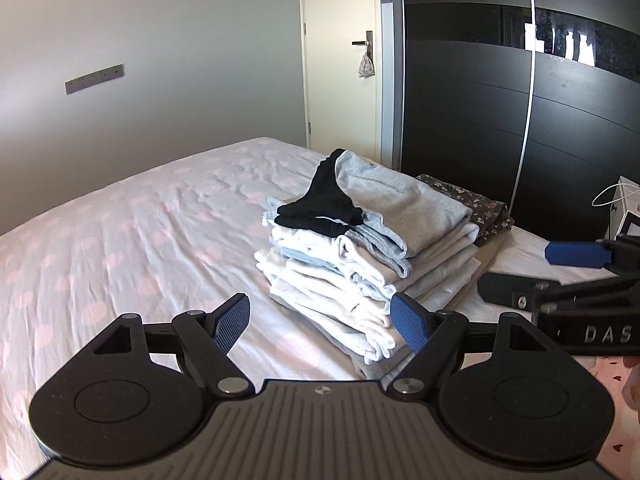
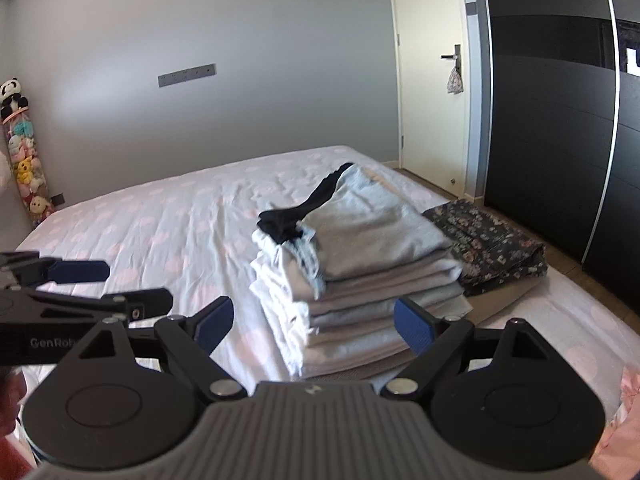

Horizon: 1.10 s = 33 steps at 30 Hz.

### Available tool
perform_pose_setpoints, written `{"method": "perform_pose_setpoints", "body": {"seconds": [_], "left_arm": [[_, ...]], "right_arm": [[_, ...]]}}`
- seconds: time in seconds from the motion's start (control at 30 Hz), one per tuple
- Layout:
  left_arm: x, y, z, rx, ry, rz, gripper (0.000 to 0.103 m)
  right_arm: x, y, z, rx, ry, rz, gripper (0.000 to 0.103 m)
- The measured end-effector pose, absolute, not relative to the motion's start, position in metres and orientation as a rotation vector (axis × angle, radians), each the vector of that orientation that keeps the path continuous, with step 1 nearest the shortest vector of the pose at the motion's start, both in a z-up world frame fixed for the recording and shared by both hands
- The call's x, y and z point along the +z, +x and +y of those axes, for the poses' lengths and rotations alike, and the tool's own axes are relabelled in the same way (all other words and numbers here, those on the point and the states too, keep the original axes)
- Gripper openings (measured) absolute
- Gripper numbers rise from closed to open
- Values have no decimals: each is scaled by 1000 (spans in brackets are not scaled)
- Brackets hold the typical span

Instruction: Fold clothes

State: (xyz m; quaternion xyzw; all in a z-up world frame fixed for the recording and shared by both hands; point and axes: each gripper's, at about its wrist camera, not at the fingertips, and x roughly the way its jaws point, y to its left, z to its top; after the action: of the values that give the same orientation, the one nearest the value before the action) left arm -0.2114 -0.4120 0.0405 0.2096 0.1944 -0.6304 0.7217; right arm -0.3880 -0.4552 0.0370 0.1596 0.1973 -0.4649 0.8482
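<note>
- We see the stack of folded clothes point(image 1: 360, 256) on the bed point(image 1: 120, 232), at the centre of both views, with a black garment point(image 1: 320, 200) on top.
- Our left gripper point(image 1: 322, 326) has its fingers spread wide and holds nothing; its right pad overlaps the stack's lower edge.
- Our right gripper point(image 2: 314, 326) is likewise spread and empty, and its body hides the stack's base.
- A dark floral garment point(image 2: 492, 248) lies just beside the stack, partly hidden behind it.
- Pink cloth point(image 2: 624, 420) at lower right is cut off.
</note>
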Motion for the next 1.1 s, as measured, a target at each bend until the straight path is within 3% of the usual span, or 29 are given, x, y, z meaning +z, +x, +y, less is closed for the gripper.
{"method": "perform_pose_setpoints", "body": {"seconds": [1.1], "left_arm": [[36, -219, -413, -1388, 442, 469, 72]], "right_arm": [[24, -392, -451, -991, 367, 424, 89]]}}
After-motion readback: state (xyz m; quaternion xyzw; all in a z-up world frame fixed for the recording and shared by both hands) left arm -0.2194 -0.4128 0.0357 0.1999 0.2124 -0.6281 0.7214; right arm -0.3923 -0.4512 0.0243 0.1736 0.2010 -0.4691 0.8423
